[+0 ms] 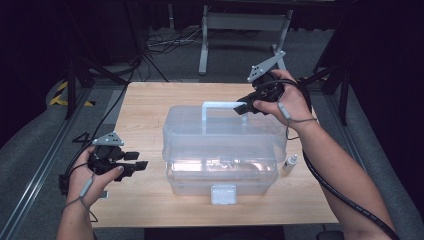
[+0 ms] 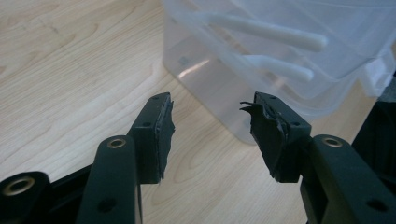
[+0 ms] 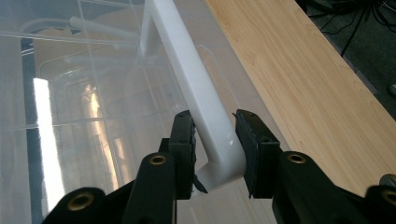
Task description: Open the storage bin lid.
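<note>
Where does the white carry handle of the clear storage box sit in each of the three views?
High view: the white handle stands upright on the lid at centre, right gripper at its right end.
Left gripper view: I can't tell; pale bars show through the clear storage box at upper right.
Right gripper view: it runs from top centre down between the jaws.
Shared landmark: the wooden table.

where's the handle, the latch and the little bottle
handle (image 1: 220, 104), high view, middle of its top bar
latch (image 1: 223, 194), high view, centre of the front clasp
bottle (image 1: 289, 165), high view, its body, right of the box
</note>
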Tool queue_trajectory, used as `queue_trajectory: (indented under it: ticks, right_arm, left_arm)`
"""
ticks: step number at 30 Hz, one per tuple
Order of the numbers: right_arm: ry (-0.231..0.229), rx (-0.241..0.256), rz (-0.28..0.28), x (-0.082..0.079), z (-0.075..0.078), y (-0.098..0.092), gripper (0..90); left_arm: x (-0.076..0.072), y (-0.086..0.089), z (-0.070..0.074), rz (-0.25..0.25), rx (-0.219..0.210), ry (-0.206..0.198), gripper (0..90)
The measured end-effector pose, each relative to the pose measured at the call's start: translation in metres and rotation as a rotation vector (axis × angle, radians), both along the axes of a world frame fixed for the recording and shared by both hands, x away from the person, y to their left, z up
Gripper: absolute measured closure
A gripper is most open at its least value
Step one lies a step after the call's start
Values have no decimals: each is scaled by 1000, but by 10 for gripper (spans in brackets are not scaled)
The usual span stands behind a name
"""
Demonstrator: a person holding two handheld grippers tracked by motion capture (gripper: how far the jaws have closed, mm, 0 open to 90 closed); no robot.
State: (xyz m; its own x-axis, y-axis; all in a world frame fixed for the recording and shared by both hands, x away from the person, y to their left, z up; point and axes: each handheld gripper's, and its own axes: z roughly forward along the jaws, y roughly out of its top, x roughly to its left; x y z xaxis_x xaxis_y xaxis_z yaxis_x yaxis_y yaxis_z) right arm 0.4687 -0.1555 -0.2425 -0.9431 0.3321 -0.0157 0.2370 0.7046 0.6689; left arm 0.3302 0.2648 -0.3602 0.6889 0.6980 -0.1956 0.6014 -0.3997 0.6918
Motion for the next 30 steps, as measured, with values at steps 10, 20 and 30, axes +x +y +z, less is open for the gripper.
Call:
queue_trajectory:
  ticks: [10, 20, 30]
  right_arm:
    - [17, 6, -25, 16, 4, 1, 684]
    - [28, 2, -47, 27, 5, 2, 679]
    - [45, 1, -68, 39, 6, 3, 672]
  left_arm:
    - [-11, -9, 3, -37, -40, -45, 524]
    - [-13, -20, 8, -51, -13, -58, 430]
    - [-15, -28, 16, -61, -26, -76, 476]
